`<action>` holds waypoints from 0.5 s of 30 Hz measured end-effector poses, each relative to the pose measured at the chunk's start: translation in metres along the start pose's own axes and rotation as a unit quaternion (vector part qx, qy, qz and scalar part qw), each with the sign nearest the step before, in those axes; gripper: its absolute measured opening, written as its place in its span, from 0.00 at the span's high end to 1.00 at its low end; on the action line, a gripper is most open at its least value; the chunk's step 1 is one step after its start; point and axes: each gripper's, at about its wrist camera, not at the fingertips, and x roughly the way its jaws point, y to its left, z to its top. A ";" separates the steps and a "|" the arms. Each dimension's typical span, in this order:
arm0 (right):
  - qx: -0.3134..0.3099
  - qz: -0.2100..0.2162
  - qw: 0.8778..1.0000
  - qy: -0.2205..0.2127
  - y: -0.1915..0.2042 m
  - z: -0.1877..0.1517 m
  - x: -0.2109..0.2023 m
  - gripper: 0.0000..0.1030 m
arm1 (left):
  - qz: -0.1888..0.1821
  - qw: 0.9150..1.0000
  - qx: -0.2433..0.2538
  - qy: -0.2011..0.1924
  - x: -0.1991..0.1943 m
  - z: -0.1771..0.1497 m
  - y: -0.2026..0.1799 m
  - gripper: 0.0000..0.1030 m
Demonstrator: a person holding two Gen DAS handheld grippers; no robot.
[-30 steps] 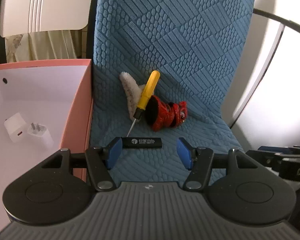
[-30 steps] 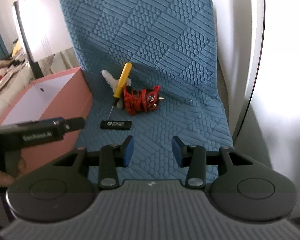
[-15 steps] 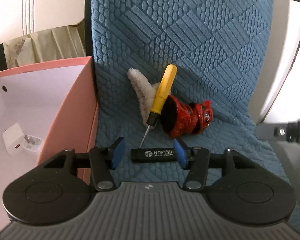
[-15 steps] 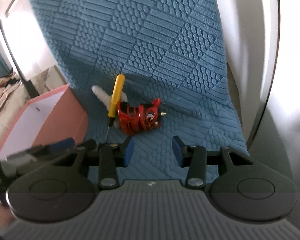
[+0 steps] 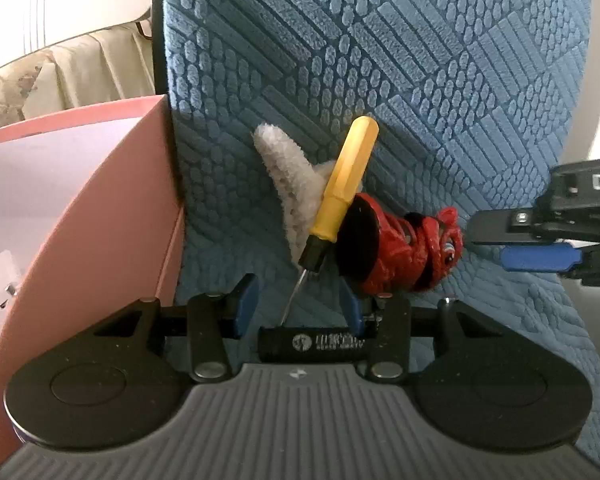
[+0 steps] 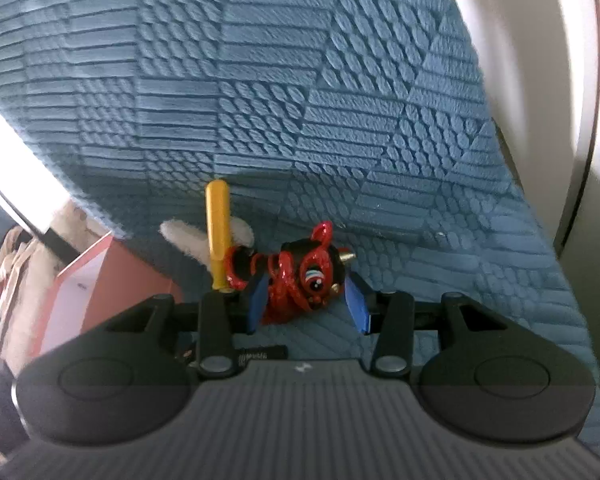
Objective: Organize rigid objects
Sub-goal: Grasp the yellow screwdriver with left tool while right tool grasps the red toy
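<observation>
- Between the blue pads of the left hand-held gripper [image 5: 296, 306] lies the black USB stick [image 5: 312, 345], flat on the blue quilted cover [image 5: 420, 80]; the jaws stand apart around it and are not yet pinching, with the right pad nearer to it than the left.
- Just beyond the stick, the thin shaft of the yellow-handled screwdriver [image 5: 342, 196] points down at it, its handle propped on a white fuzzy cloth [image 5: 288, 188].
- Over on the right, the right hand-held gripper [image 6: 306, 306] is spread wide with the red dragon figurine [image 6: 300, 276] sitting between its pads; whether either pad touches it I cannot tell.
- Left of the cover stands the pink box [image 5: 112, 216], with a white charger plug [image 5: 0, 284] inside.
- Risks, as I judge them: the stick sits off-centre, so closing may push it sideways or clip the screwdriver tip; the figurine props the screwdriver, so lifting it could send the tool rolling; its lumpy shape may twist in the pads.
</observation>
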 end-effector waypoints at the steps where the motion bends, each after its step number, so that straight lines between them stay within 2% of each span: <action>1: 0.007 0.001 1.000 0.004 -0.001 0.001 0.004 0.43 | 0.001 1.000 0.001 0.001 0.003 0.001 0.000 0.50; 4: 0.028 0.002 1.000 0.010 -0.006 0.003 0.016 0.35 | 0.009 1.000 -0.009 0.005 0.010 0.002 0.004 0.50; 10: 0.075 0.009 0.997 0.015 -0.019 0.009 0.033 0.34 | -0.007 1.000 -0.011 0.011 0.024 0.003 0.010 0.50; 15: 0.100 0.027 0.994 0.024 -0.024 0.008 0.044 0.35 | -0.022 0.999 -0.041 0.017 0.032 0.001 0.017 0.50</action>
